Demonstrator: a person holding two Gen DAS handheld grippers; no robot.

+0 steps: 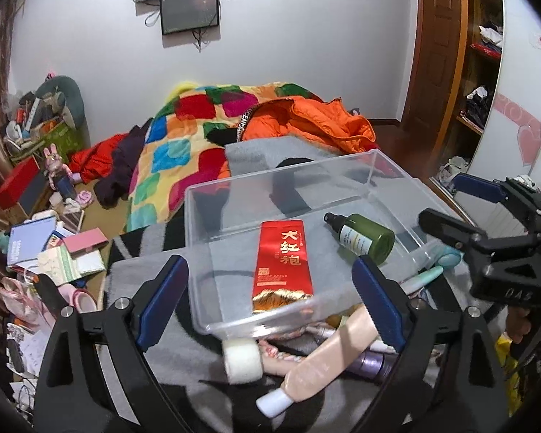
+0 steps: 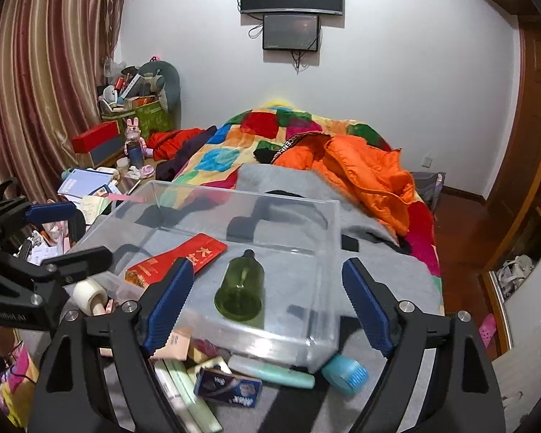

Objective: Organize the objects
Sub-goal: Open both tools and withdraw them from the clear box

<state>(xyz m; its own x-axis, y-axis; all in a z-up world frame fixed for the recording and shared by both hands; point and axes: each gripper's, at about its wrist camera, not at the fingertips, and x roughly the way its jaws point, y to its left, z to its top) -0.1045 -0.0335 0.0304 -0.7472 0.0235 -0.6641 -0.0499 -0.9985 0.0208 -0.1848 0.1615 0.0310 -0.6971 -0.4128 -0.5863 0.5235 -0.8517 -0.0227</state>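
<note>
Resting on a grey blanket (image 2: pixel 386 285) at the foot of a cluttered bed, a clear plastic box (image 1: pixel 212 198) holds two things: a red tea packet (image 1: pixel 283 259) lying flat on its floor and a green spray bottle (image 1: pixel 364 234) on its side just beside it, the two apart. Both pairs of tongs stand released over the near rim with nothing between their blue pads: the left tongs (image 1: pixel 270 303) frame the packet in the left wrist view, and the right tongs (image 2: pixel 267 303) frame the bottle in the right wrist view. Each also shows in the other's camera, the right tongs at the far right edge and the left tongs (image 2: pixel 72 234) at the far left.

Loose toiletries crowd the blanket in front of the box. A pale pink tube (image 1: pixel 328 353) with a white cap leans under the front edge next to a white tape roll (image 1: pixel 243 359); a mint-green tube (image 2: pixel 274 368), a blue round container (image 2: pixel 344 371) and a dark blue small carton (image 2: pixel 229 386) lie close by. What sits beneath the box's front wall is blurred through the plastic and hard to name.

Behind, a patchwork quilt (image 1: pixel 184 137) and an orange jacket (image 2: pixel 371 169) cover the bed.
</note>
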